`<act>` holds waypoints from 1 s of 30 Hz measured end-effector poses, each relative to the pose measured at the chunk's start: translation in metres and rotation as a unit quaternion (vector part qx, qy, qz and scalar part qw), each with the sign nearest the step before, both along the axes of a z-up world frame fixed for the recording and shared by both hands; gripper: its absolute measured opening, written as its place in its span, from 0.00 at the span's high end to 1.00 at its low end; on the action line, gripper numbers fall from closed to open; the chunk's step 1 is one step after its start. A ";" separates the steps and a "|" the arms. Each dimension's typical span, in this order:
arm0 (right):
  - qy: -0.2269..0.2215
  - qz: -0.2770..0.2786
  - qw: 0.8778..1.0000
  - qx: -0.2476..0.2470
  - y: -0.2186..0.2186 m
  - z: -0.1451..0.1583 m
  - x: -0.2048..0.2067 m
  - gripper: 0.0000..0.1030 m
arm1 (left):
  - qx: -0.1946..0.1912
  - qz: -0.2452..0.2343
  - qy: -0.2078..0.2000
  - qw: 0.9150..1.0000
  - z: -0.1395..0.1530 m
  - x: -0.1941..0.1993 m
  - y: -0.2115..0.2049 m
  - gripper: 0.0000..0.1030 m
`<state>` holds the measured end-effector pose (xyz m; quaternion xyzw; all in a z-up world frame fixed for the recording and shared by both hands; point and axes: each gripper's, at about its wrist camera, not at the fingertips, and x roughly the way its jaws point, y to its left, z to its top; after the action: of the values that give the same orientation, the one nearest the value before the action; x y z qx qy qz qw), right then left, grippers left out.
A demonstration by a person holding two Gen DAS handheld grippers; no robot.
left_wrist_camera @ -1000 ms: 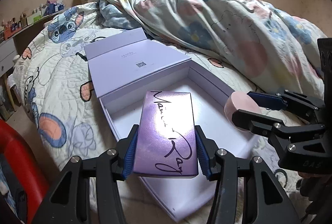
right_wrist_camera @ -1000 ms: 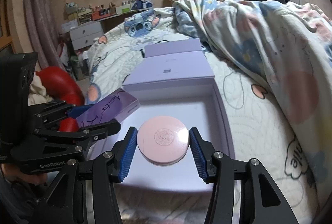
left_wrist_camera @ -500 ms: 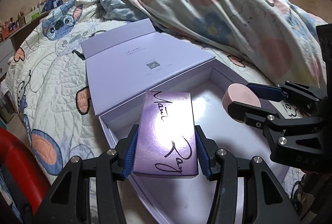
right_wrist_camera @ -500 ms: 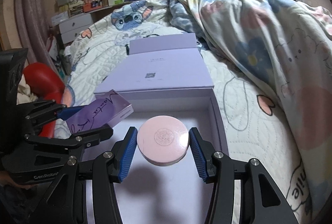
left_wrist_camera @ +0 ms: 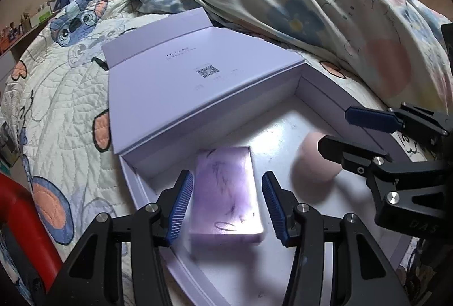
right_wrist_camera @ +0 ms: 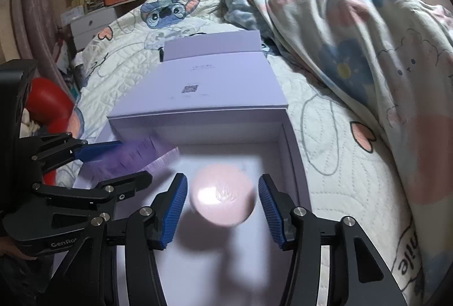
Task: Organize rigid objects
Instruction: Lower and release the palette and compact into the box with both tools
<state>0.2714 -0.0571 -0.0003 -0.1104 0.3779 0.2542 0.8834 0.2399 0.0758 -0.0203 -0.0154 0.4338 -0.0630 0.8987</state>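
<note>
My left gripper (left_wrist_camera: pixel 226 202) hung over the open lavender gift box (left_wrist_camera: pixel 320 96), and the purple carton (left_wrist_camera: pixel 226 195) sat blurred between its blue fingers (left_wrist_camera: pixel 181 207), a sliver of gap showing on each side, so those fingers stood apart and pressed on nothing. The carton was inside the box, near its left wall, its scrawled black lettering smeared by motion; whether it already rested on the white floor I could not tell.

Over on the other side, my right gripper (right_wrist_camera: pixel 222 205) was opening, and there it was: the round pink compact (right_wrist_camera: pixel 222 199) blurred between the fingers (right_wrist_camera: pixel 269 207) with clear space on either flank, no pad touching it. It was above the box floor, a soft shadow spread beneath it, toward the right half of the box.

From the right wrist view, the carton (right_wrist_camera: pixel 136 156) showed as a purple streak beside my left gripper's blue fingertip, left of the compact and well apart from it. The box's hinged lid (right_wrist_camera: pixel 220 85) lay folded back onto the quilted bed (right_wrist_camera: pixel 325 136), printed code facing up. A rumpled floral duvet (right_wrist_camera: pixel 354 37) was heaped beyond the box on the right
</note>
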 end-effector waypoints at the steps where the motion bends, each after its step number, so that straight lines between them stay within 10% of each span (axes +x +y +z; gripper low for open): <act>1: -0.001 0.000 1.000 0.003 -0.002 0.001 -0.001 0.44 | -0.001 0.001 0.006 1.000 -0.001 0.001 -0.001 0.50; 8: -0.003 -0.010 1.000 0.018 -0.013 0.012 -0.005 0.43 | 0.013 0.022 0.005 1.000 0.005 -0.006 -0.001 0.19; 30: -0.062 -0.017 0.998 0.027 -0.025 0.072 -0.058 0.34 | 0.022 0.035 -0.057 0.997 0.071 -0.052 -0.002 0.15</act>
<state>0.2133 -0.0817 0.0720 -0.0957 0.3175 0.2418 0.9119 0.1884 0.0734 0.0506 -0.0072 0.3822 -0.0224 0.9238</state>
